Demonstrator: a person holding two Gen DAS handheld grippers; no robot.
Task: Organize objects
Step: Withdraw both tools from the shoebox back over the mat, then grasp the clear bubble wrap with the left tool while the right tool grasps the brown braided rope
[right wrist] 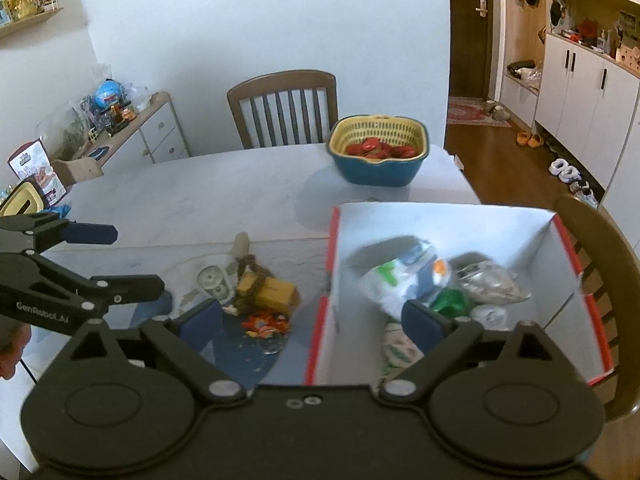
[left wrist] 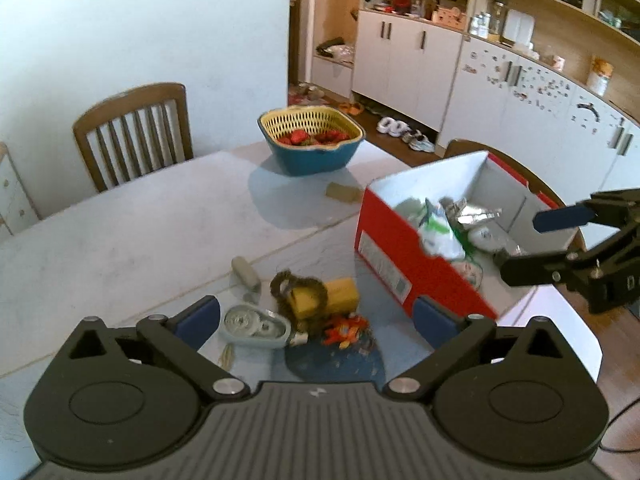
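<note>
A pile of small things lies on the white table: a yellow block with a brown fuzzy loop over it, a grey-green tape dispenser, an orange wrapper and a grey cylinder. My left gripper hangs open above this pile, nothing between its pads. A red shoebox with a white inside stands to the right, holding bags and foil packets. My right gripper is open over the box's left wall, empty.
A blue and yellow basket of red fruit sits at the table's far side, a small tan card near it. Wooden chairs stand behind and at the right. White cabinets line the room.
</note>
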